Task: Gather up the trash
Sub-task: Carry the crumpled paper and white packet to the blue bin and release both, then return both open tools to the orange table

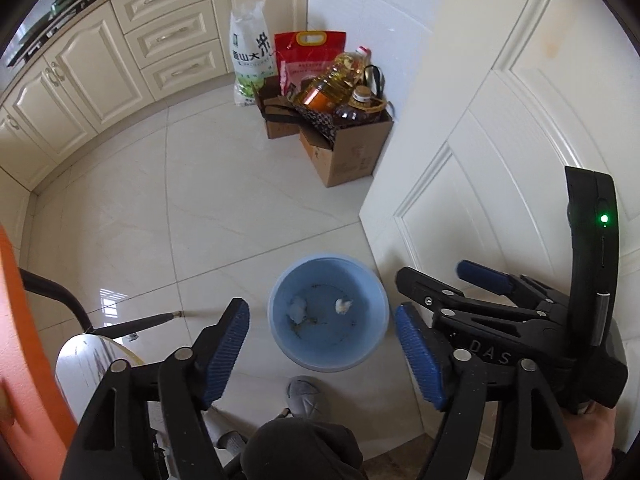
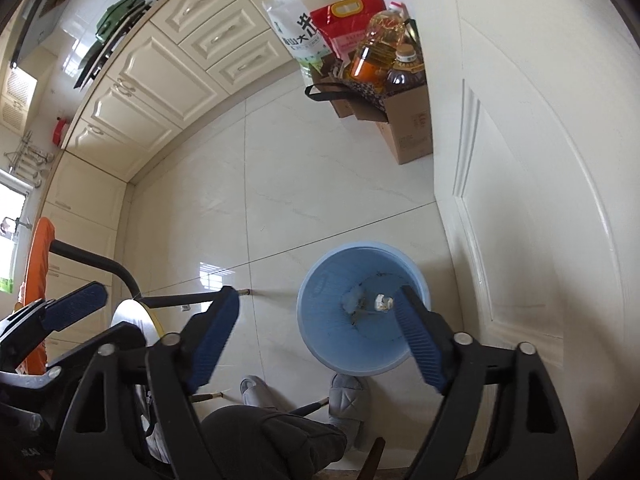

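A light blue bin (image 1: pixel 360 344) stands on the floor tiles beside the white door. Two crumpled pieces lie on its bottom, a pale wad (image 1: pixel 297 307) and a white wad (image 1: pixel 343 305). My left gripper (image 1: pixel 324 354) hangs above the bin, open, with nothing between its blue pads. To its right my right gripper (image 1: pixel 452 280) is open too. In the right wrist view the bin (image 2: pixel 332 332) sits under my right gripper (image 2: pixel 318 340), whose right finger overlaps the rim. Both wads (image 2: pixel 352 300) (image 2: pixel 384 302) show there. The left gripper's pad (image 2: pixel 76 306) shows at the left edge.
A cardboard box (image 1: pixel 352 152) with oil bottles (image 1: pixel 336 80) and two rice bags (image 1: pixel 250 56) stands in the far corner. Cream cabinets (image 1: pixel 92 64) run along the left. A white door (image 1: pixel 500 140) is on the right. A person's grey slippers (image 2: pixel 344 396) and dark furniture legs (image 2: pixel 188 300) are near the bin.
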`<state>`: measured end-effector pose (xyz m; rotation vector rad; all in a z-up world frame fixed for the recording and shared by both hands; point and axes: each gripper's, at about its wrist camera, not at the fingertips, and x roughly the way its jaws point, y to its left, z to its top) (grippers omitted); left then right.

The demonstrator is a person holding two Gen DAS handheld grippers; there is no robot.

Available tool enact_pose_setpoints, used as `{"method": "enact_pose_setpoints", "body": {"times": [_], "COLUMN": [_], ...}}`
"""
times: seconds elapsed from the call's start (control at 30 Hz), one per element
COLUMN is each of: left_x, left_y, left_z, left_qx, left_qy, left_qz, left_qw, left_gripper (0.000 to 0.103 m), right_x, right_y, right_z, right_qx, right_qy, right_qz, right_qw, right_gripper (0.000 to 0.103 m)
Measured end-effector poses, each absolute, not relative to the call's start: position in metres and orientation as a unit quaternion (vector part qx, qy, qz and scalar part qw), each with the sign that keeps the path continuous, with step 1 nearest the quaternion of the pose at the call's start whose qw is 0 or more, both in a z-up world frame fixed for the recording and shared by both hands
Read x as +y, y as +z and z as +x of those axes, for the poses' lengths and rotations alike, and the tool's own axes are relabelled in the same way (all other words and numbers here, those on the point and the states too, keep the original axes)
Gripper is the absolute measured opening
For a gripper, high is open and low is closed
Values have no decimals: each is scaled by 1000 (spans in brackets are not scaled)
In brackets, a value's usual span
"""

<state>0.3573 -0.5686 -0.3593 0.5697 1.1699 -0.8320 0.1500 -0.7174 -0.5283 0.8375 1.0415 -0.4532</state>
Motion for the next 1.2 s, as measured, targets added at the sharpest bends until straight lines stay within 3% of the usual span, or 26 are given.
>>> {"method": "enact_pose_setpoints", "body": {"times": [0.1,0.2,0.6,0.8,1.2], "left_x": [-559,-550,-442,-343,-116], "left_y": [-351,-337,-253,-206,-138], "left_z": [345,330,266,242,152], "left_qx": [508,483,393,357,263], "left_qy": [-372,-370,-370,-351,-239], "left_qz": [260,258,207,146,34], "left_qw": [732,750,816,853,934], "left_gripper": [83,95,96,102,102], "right_x": [-719,-718,-676,-624,-471], "right_y": [-523,-512,-404,-330,-187], "right_z": [144,138,130,137,161], "right_qx": [474,465,387,348,268], "right_qy": [-228,-239,-222,-191,-75], "right_qz": [388,389,372,331,210], "right_qw": [757,758,814,856,937], "right_gripper": [103,103,103,103,103]}}
